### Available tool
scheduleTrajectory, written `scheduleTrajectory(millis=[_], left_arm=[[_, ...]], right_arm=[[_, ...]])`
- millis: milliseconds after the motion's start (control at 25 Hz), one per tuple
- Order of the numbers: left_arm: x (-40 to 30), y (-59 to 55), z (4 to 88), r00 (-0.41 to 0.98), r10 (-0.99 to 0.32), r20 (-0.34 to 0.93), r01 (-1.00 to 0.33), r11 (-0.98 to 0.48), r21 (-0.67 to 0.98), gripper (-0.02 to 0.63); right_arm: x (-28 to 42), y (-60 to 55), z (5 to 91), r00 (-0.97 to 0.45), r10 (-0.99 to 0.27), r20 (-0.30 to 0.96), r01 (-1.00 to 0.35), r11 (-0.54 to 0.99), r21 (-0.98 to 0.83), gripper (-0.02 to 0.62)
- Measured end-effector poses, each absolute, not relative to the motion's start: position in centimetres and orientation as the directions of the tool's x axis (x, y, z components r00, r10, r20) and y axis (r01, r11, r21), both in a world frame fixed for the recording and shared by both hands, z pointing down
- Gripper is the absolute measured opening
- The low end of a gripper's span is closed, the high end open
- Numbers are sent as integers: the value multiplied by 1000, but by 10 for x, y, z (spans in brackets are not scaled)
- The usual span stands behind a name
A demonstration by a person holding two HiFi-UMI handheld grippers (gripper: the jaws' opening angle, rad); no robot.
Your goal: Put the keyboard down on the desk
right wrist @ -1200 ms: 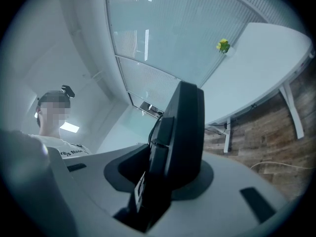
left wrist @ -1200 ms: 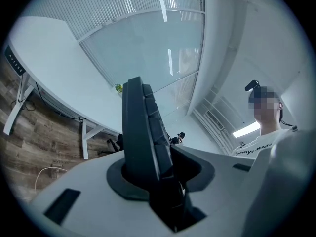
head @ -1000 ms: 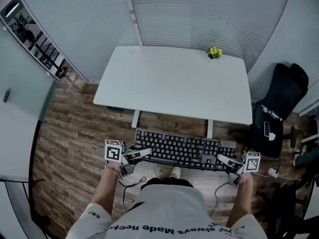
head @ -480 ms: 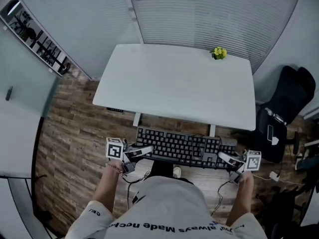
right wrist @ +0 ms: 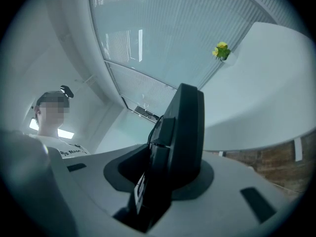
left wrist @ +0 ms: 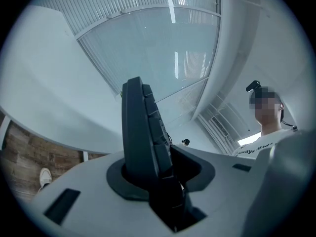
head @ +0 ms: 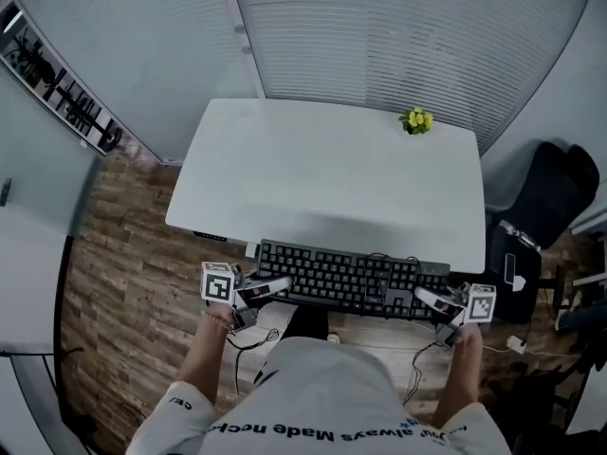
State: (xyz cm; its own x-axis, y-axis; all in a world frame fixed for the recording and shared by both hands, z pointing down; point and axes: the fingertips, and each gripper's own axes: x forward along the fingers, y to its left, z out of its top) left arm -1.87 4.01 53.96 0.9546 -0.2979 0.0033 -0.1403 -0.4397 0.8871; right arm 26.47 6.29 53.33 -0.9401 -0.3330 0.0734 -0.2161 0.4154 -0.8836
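A black keyboard (head: 351, 281) hangs level between my two grippers, its far edge over the front edge of the white desk (head: 332, 169). My left gripper (head: 273, 287) is shut on the keyboard's left end, and my right gripper (head: 427, 300) is shut on its right end. In the left gripper view the keyboard (left wrist: 140, 127) stands edge-on between the jaws of the left gripper (left wrist: 153, 169). The right gripper view shows the other end of the keyboard (right wrist: 185, 127) clamped the same way in the right gripper (right wrist: 165, 174). A cable runs from the keyboard's middle.
A small yellow flower pot (head: 415, 119) stands at the desk's far right corner. A black office chair (head: 550, 202) is to the right of the desk. Blinds cover the wall behind. Wooden floor (head: 123, 282) lies to the left. Cables dangle from both grippers.
Both grippers have carried the keyboard forward toward the desk. It was over the floor in front of the desk legs; now its far edge overlaps the desk's front edge.
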Motion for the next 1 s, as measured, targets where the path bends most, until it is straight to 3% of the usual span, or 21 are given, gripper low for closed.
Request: scheduleTrajectory(millis=[1000], left_arm=[[-81,-195,549,961,-276,17,-142,-439,887,155]], right_arm=[[201,-166,548,-913,-381,145,-288,351,-891,170]])
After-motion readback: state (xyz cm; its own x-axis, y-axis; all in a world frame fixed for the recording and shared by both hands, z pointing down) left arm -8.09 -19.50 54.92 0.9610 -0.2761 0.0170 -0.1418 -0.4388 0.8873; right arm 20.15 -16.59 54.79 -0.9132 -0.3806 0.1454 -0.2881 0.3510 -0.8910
